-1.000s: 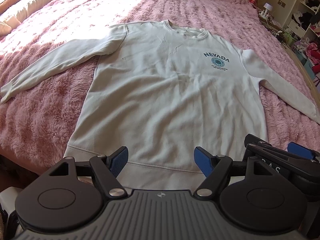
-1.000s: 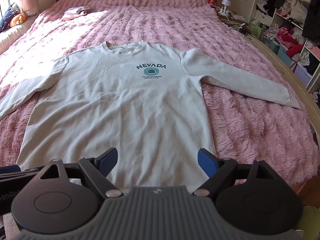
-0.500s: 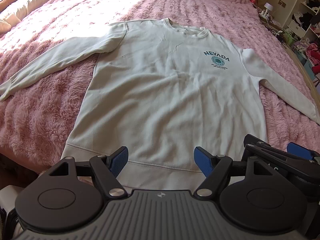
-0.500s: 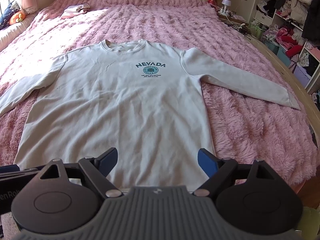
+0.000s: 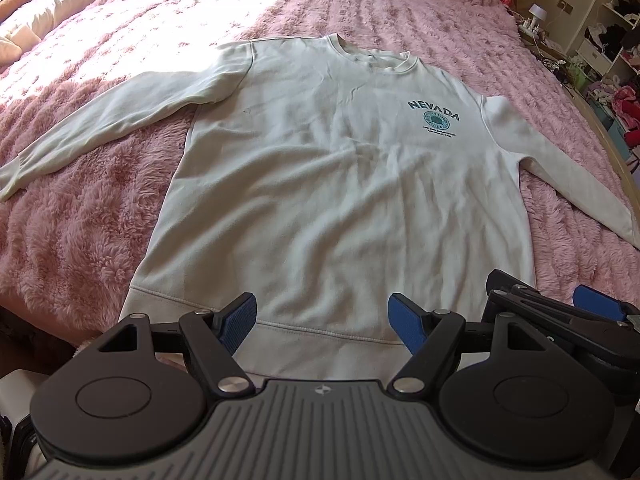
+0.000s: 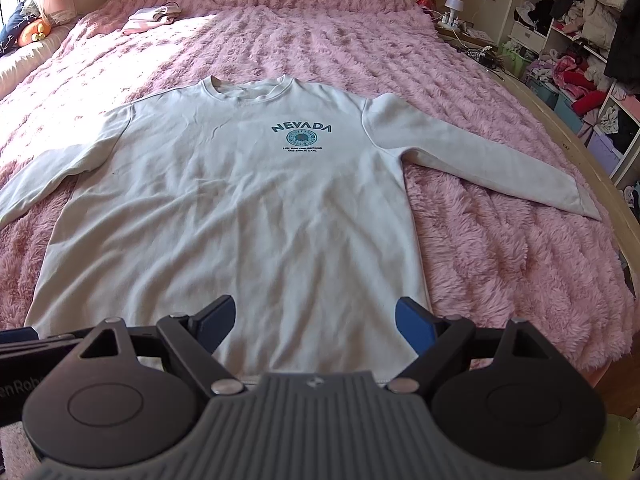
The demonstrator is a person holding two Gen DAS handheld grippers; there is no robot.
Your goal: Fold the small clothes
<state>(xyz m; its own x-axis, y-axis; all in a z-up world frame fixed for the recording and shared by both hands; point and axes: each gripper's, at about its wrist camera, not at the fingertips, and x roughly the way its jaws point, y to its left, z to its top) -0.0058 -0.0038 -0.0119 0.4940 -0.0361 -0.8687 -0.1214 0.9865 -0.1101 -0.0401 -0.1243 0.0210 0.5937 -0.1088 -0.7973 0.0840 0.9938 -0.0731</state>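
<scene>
A pale cream sweatshirt (image 5: 340, 184) with a teal NEVADA print (image 5: 434, 108) lies flat and face up on a pink fluffy bed cover, both sleeves spread out to the sides. In the right wrist view the same sweatshirt (image 6: 240, 200) fills the middle, its hem nearest me. My left gripper (image 5: 322, 322) hovers over the hem band, open, with nothing between its blue pads. My right gripper (image 6: 314, 322) hangs over the hem's right part, also open and holding nothing. The right gripper's fingers (image 5: 596, 308) show at the lower right of the left wrist view.
The pink bed cover (image 6: 500, 248) stretches on all sides. A small folded pink garment (image 6: 150, 18) lies near the headboard. Pillows (image 6: 28, 30) line the left side. The wooden bed edge (image 6: 580, 160), cluttered shelves and bins (image 6: 568, 84) stand to the right.
Both grippers have drifted slightly, the left wrist view shifting a little left and back; the sweatshirt has stayed put and both jaws remain open.
</scene>
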